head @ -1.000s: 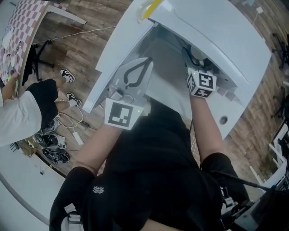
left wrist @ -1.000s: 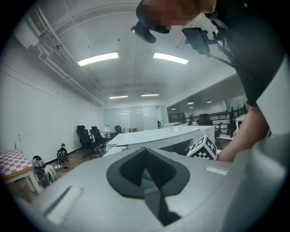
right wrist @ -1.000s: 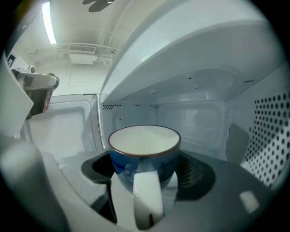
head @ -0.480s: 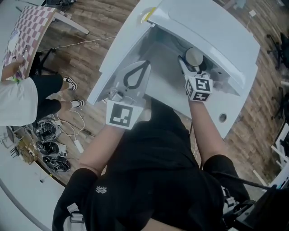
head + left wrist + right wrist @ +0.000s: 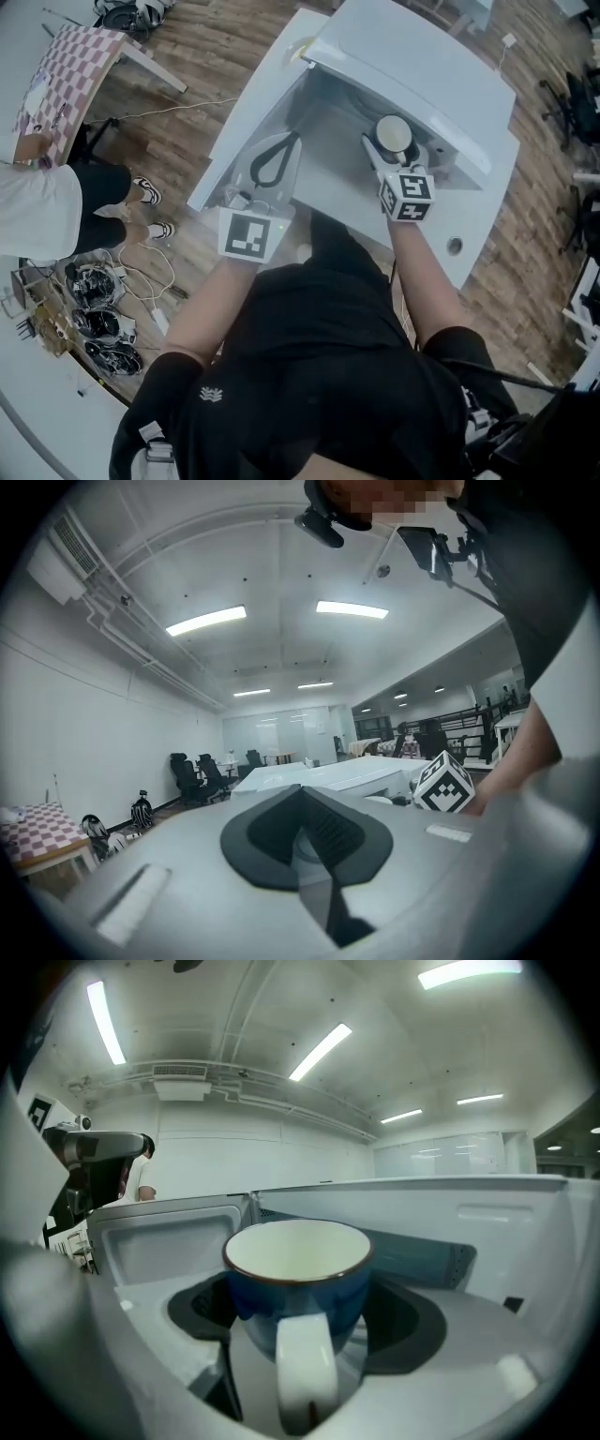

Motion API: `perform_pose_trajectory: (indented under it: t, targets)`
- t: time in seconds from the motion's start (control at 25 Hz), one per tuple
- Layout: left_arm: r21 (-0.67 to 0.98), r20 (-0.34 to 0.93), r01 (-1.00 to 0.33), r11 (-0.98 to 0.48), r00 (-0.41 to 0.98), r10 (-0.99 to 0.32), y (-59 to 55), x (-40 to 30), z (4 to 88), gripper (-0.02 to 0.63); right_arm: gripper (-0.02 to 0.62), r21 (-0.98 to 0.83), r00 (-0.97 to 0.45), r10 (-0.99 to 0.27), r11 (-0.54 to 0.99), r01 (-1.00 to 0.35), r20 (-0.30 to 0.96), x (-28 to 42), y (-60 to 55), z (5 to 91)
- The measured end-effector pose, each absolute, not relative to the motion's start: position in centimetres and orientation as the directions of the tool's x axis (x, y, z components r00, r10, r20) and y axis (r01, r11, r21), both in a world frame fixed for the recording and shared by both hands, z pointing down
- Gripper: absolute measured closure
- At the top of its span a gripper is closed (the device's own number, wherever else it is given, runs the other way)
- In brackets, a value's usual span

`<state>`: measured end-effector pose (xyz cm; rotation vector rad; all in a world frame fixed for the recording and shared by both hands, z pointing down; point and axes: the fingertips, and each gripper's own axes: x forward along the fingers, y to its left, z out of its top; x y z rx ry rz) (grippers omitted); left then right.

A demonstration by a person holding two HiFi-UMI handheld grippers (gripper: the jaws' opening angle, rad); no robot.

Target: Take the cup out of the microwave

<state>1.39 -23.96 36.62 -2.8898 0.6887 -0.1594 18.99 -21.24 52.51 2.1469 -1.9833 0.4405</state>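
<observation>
The right tool (image 5: 393, 145) grips a blue cup (image 5: 392, 131) with a white inside just in front of the open microwave (image 5: 422, 75), which stands on a white counter (image 5: 473, 230) above a wood floor (image 5: 202, 52). In the right gripper view the jaws close on either side of the cup (image 5: 298, 1279), its white handle turned toward the camera and the pale oven cavity (image 5: 422, 1218) behind it, while the door (image 5: 159, 1241) hangs open to the left. The left tool (image 5: 289, 145) hovers near the open door (image 5: 246, 117), well apart from the cup; in the left gripper view its jaws (image 5: 302, 803) are pressed together with nothing between them. The person (image 5: 328, 375) holding both tools wears black. At the far left a second person (image 5: 42, 211) in a white shirt stands near a checkered table (image 5: 70, 66).
</observation>
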Motion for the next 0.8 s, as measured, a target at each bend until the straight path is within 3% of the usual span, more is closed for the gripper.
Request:
perform_pose_trajectory:
  t: [0.8]
  targets:
    - [-0.210, -0.006, -0.439, -0.874, 0.894, -0.448, -23.0, 0.4, 31.0, 0.598, 0.201, -0.081, -0.052, -0.946, 0.028, -0.996, 0.321, 17.3, -17.3, 43.3]
